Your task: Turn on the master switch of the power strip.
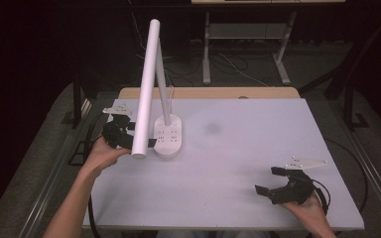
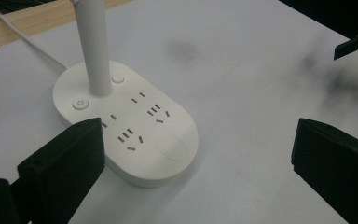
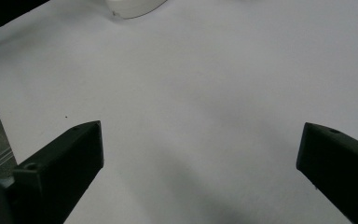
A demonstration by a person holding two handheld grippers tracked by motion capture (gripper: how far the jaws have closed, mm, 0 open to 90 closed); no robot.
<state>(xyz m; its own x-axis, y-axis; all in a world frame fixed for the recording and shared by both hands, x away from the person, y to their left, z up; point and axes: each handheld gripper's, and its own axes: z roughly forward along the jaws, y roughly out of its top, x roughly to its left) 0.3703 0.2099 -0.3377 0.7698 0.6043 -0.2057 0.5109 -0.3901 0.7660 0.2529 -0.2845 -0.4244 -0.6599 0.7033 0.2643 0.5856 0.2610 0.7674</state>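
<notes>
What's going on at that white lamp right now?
Left hand-held gripper open beside lamp base. Right hand-held gripper open, apart. Nothing between.

One desk lamp (image 1: 151, 89), one table (image 1: 238, 148), two grippers, two hands

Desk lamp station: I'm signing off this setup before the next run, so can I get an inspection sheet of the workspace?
Surface: white table top, faint grey smudge near its middle.
Job's things: white desk lamp, upright; oval base carries sockets and two round buttons.
Clutter: nothing seen.
Grippers: left gripper open beside the lamp base, not touching it; right gripper open over bare table at the near right.
Cables: white lamp cord runs off the far edge; black gripper cable by the right hand.
Surroundings: dark room, grey carpet, table legs and loose wires on the floor behind.
</notes>
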